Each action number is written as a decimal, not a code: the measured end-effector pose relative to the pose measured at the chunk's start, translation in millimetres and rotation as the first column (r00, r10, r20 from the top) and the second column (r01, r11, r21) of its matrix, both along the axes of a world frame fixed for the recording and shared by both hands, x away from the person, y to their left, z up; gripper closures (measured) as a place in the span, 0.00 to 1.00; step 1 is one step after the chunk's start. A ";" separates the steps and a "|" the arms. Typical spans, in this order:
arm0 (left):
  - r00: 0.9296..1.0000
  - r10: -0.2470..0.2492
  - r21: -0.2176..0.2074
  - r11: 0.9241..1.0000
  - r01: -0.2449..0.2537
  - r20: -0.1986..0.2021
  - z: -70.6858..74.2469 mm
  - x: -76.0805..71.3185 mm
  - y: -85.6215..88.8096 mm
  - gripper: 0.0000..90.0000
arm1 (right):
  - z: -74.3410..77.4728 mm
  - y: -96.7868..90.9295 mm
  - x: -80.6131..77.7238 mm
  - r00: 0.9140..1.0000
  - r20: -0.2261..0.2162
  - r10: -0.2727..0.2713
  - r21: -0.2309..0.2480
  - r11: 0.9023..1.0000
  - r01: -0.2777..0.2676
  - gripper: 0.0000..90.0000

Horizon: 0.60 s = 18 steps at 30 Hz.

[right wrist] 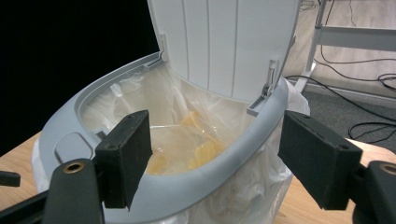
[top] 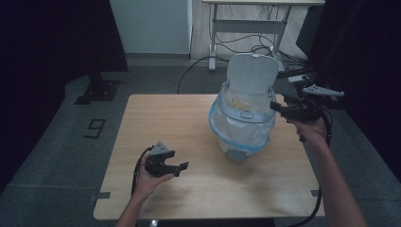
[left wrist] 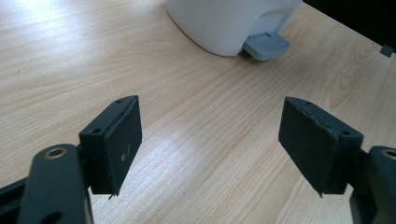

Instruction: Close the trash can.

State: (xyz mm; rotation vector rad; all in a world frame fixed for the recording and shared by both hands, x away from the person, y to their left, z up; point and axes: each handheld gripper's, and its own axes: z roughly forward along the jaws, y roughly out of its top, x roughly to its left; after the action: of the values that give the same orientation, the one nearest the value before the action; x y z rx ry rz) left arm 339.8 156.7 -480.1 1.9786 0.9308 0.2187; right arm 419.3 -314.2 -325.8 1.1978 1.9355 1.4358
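At the near edge of a wooden table (top: 156,118), the left gripper (top: 181,167) is held low in the person's left hand (top: 149,179), its jaws spread wide with nothing between them; in the left gripper view only bare wood grain is seen between the black pads (left wrist: 116,144). Beyond them, the grey foot pedal (left wrist: 266,45) of a white pedal bin (top: 242,120) is seen at the base of the bin, well apart from that gripper.

Farther across the table, the bin is placed right of centre, its lid (top: 251,73) raised upright at the back. A clear plastic liner (top: 222,124) is draped over the grey rim (right wrist: 219,172) and hangs down the outside. Yellowish scraps (right wrist: 205,151) are seen through the liner inside the bin.

At the bin's right side, the right gripper (top: 273,107) is held up level with the rim in the right hand (top: 309,126). Its jaws are parted wide; in the right gripper view they straddle the rim's near edge, and no pad is seen pressing on it. On the floor beyond, cables (top: 236,47) are trailed beneath a white desk frame (top: 246,23).
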 end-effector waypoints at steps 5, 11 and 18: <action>1.000 0.008 -0.011 1.000 -0.008 -0.004 0.7 0.4 3.1 0.24 | 3.7 -0.1 8.6 1.000 -0.005 -0.009 -0.006 1.000 0.009 0.27; 1.000 0.011 -0.019 1.000 -0.011 -0.012 0.0 1.2 5.9 0.24 | 10.3 0.1 22.9 1.000 -0.012 -0.012 -0.001 1.000 0.012 0.27; 1.000 0.002 -0.006 1.000 -0.003 -0.028 -5.7 4.8 5.7 0.24 | 12.6 3.1 39.6 1.000 -0.015 -0.017 0.001 1.000 0.017 0.27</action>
State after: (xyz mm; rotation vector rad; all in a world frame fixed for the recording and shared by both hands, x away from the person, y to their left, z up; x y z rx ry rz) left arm 344.7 162.3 -485.7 1.9792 0.9507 0.1895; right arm 458.9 -311.1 -313.2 1.2261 1.9305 1.4229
